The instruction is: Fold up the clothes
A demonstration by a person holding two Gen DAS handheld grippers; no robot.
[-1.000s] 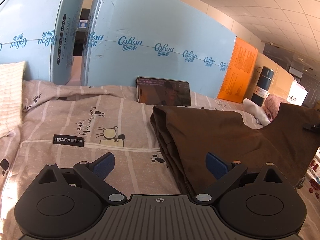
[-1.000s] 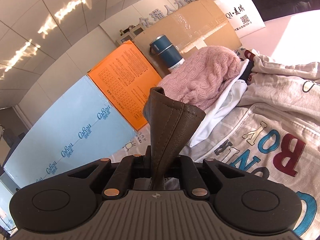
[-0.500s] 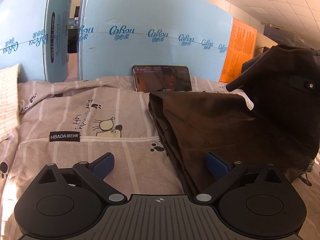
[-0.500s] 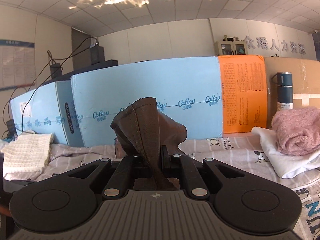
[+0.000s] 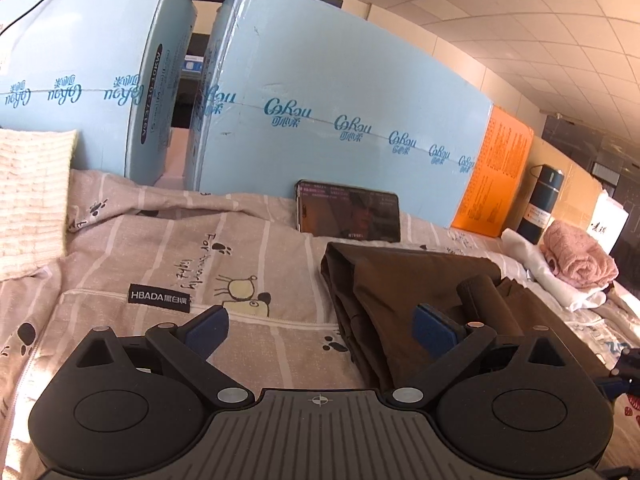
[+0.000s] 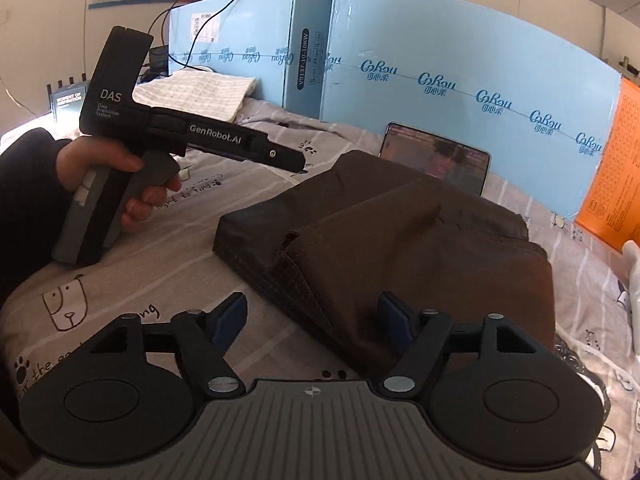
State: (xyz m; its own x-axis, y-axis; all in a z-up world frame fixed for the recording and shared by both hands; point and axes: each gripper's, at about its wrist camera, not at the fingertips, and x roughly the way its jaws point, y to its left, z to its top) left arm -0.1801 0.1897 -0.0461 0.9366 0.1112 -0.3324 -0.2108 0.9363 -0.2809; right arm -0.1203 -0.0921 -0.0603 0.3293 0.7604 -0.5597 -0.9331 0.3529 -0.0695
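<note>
The right gripper point(image 6: 310, 322) has just been opening, and its jaws now stand spread with the near edge of the brown garment point(image 6: 400, 236) lying between the pads, neither pad pressing on it; so the step in hand reads as letting go of a fold just laid over. To do it well, draw this gripper straight back and low so the pads do not snag the stitched hem and drag the top layer askew, then press the loose flap flat before the next fold. The left gripper point(image 5: 320, 326) is spread too and holds nothing; it hovers over the bedsheet point(image 5: 160, 264) just left of the garment's folded edge, well placed to pin that edge. The garment lies on the sheet just in front of the phone point(image 5: 348, 212), which leans on the blue box point(image 5: 340, 120). It is dark brown, soft and thick, stacked in several layers, the top flap rumpled and not squared to the layers below.
</note>
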